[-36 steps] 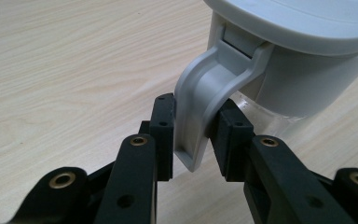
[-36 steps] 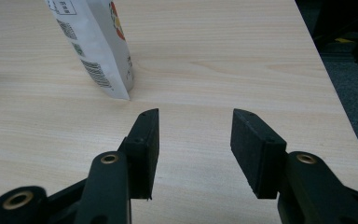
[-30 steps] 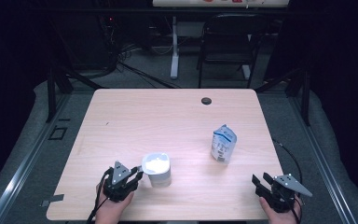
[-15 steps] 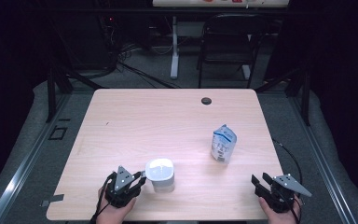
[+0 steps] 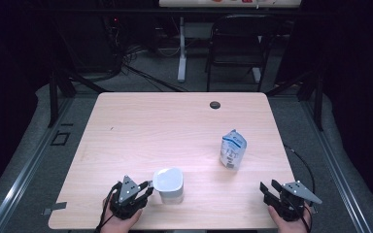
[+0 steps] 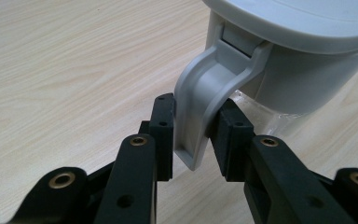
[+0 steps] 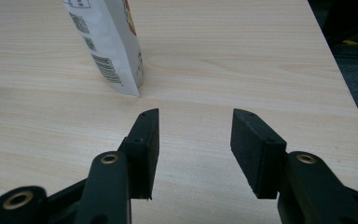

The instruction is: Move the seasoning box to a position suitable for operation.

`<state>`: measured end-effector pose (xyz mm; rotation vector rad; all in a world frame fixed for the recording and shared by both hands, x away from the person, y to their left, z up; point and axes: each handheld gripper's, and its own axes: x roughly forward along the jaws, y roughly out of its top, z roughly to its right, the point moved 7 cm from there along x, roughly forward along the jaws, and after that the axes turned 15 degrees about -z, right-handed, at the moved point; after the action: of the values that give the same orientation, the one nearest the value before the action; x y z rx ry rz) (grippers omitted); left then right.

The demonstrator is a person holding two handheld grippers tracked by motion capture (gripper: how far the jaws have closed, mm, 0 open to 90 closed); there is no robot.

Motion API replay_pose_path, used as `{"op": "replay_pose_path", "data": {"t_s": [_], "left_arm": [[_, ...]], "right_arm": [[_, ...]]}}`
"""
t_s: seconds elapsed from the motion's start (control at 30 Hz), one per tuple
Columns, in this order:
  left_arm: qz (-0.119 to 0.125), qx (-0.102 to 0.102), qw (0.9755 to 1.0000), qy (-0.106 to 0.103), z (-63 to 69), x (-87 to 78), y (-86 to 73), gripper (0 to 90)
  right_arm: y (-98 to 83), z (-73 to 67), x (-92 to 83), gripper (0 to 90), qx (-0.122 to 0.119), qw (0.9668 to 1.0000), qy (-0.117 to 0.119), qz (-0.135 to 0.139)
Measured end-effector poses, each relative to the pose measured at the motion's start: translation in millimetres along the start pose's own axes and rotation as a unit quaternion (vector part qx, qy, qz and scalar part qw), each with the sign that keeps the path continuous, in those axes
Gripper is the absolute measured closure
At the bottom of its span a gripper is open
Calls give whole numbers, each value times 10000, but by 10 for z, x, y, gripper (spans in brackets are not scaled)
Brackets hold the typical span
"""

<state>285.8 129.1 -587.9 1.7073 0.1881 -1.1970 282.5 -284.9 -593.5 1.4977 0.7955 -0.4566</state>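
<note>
The table (image 5: 141,126) is pale wood with fine lengthwise grain and a small dark round hole (image 5: 215,105) at 12 o'clock. The jug (image 5: 169,183) is light grey with a paler, near-white lid, its handle (image 6: 204,98) the same grey. The pouch (image 5: 233,149) at 3 o'clock is white with blue print, black barcodes and a red patch. Both the left gripper (image 6: 193,133) and right gripper (image 7: 195,140) are matt black with brass-coloured rivets, each topped by a grey plate
</note>
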Motion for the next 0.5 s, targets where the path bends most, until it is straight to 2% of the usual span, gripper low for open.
{"op": "replay_pose_path", "data": {"t_s": [0.33, 0.5], "left_arm": [[-39, 159, 9999, -20, 55, -15, -18, 718], [12, 121, 9999, -42, 59, -12, -20, 716]], "right_arm": [[2, -6, -11, 524, -13, 10000, -5, 2], [10, -20, -14, 524, -46, 10000, 8, 32]]}}
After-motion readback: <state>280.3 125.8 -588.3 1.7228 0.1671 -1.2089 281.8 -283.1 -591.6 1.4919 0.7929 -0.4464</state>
